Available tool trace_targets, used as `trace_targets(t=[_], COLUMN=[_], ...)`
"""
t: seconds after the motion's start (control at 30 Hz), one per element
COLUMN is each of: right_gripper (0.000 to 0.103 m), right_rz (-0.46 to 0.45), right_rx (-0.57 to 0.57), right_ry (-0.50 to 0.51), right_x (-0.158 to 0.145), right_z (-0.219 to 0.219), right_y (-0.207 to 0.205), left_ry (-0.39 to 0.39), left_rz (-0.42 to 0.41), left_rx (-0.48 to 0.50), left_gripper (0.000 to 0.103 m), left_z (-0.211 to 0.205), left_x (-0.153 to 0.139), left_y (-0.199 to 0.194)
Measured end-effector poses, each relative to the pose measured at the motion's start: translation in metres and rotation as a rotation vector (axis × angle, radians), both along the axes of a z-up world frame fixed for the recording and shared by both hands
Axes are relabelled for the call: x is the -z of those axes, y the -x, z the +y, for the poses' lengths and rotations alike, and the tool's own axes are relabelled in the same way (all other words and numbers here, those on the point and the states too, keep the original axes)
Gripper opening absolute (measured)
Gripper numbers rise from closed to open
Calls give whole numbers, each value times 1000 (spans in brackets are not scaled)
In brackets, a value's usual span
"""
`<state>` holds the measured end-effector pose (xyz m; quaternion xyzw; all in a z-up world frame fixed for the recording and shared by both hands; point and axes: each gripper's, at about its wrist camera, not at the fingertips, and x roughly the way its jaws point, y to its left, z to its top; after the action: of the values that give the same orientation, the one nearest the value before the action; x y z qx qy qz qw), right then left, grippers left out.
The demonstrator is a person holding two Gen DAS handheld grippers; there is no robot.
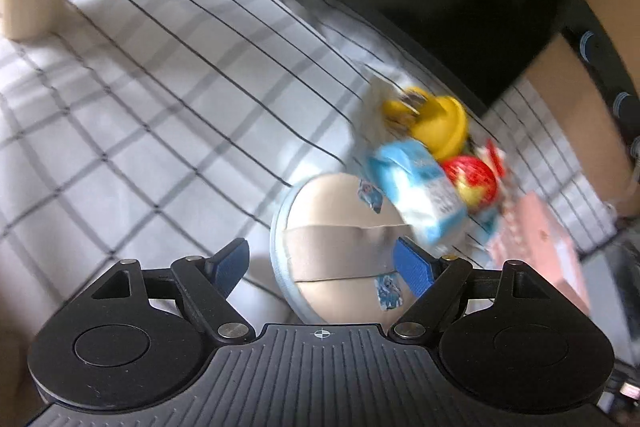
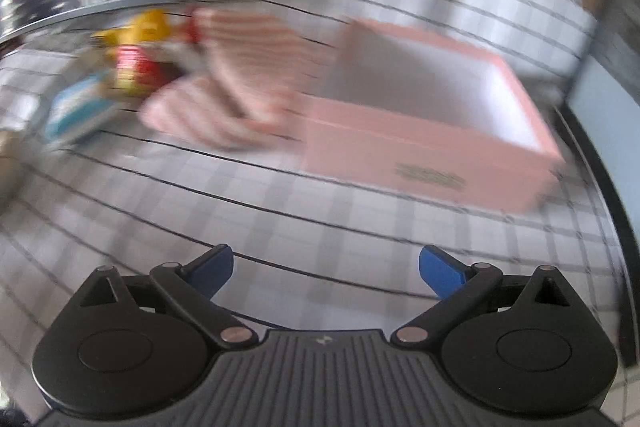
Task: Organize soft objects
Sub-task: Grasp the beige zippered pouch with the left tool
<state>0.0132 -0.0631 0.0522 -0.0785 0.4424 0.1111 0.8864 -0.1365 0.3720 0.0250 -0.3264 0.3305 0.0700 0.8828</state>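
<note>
While both views are smeared by motion, the layout reads well enough: the left gripper stands wide with nothing pressed between its blue pads, hanging over a round beige pad with a band across it, which lies on the checked cloth. Just beyond are a light blue packet, a red and yellow ball and what may be a yellow plush toy, all heaped together. The right gripper is likewise spread and empty, above bare cloth in front of the open pink box; a pink striped cloth lies beside it. A hurried close could pinch only the rim of the round pad, or drag the leaning blue packet along and scatter the pile.
</note>
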Motion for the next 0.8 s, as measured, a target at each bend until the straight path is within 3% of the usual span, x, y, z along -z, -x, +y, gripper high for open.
trace_targets(t=[0.13,0.2,0.23,0.3,0.37,0.57,0.67,0.8], right_gripper=[100,100,100,100,100,100,100,100], right_rz=[-46,-63,-69,-84,-113,-165,-180,-224], right_rx=[-96,-127,-136,-153,-166,-163,-206,-306], right_ry=[-14,-15,-7,13,31,51,33,43], right_x=[-14,-19,-22,-28,-35,-42,-46,-49], right_z=[45,60,64,66,62,48,46,53], right_y=[14,23,27,31,36,23,20,17], left_ry=[-3,-46,-73,-104,-116,-184,-229,-171], left_rz=[-7,-22,-43,-96,-105,-10,5,-19], left_rx=[139,156,164,187,188,184,132,58], left_gripper=[83,76,61,46,45,46,45,45], left_z=[-14,-25,-31,-43,-55,-84,-92,-86], left_x=[0,-5,-9,-19,-23,-12,-9,-15], left_y=[-22,-29,-30,-32,-41,-77,-80,-62])
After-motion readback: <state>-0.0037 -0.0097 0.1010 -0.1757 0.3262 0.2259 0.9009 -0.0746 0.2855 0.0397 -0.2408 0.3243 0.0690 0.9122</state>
